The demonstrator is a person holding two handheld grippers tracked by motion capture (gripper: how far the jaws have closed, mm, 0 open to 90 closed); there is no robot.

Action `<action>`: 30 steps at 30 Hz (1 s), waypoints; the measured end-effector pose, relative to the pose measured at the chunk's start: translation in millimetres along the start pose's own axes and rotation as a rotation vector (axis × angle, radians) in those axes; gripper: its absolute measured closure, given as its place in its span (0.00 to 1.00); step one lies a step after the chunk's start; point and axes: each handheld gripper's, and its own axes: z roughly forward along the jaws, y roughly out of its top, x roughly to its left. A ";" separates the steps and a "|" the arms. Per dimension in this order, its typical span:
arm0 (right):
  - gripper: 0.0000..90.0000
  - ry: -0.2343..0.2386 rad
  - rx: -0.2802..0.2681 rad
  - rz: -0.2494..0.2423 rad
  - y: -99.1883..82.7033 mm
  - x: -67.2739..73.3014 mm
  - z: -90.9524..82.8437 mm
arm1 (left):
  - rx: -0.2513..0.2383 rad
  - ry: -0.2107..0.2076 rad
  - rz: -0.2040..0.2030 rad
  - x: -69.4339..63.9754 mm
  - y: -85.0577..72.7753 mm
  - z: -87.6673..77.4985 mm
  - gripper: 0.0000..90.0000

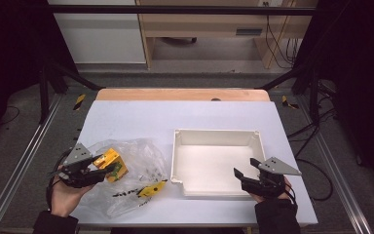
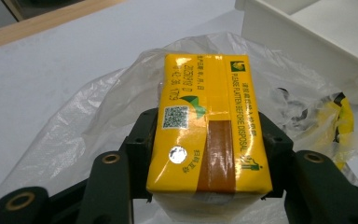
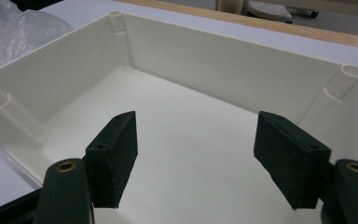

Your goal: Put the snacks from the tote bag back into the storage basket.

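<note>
Gripping yellow carton (image 2: 208, 126) in left tool (image 1: 90, 171), just left of white tray (image 1: 217, 137); right tool (image 1: 253, 181) gaping wide over tray, holding nothing.

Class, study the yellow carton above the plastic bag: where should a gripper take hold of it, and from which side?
Grip the yellow carton across its two long narrow sides, near one end, as the left gripper does now. Come from that end: the flat parallel sides suit the pads, and the plastic bag stays clear.
</note>
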 end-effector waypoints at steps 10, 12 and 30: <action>0.34 -0.004 -0.001 0.003 0.6 -0.5 -1.0 | -0.047 0.006 -0.002 -2.2 7.2 -16.2 0.56; 0.34 -0.005 -0.002 0.002 0.8 -0.7 -1.3 | -0.058 0.008 -0.008 -2.6 8.3 -19.0 0.56; 0.34 -0.010 -0.005 0.005 1.0 -2.4 -1.8 | -0.156 -0.005 0.003 -11.3 22.3 -43.9 0.56</action>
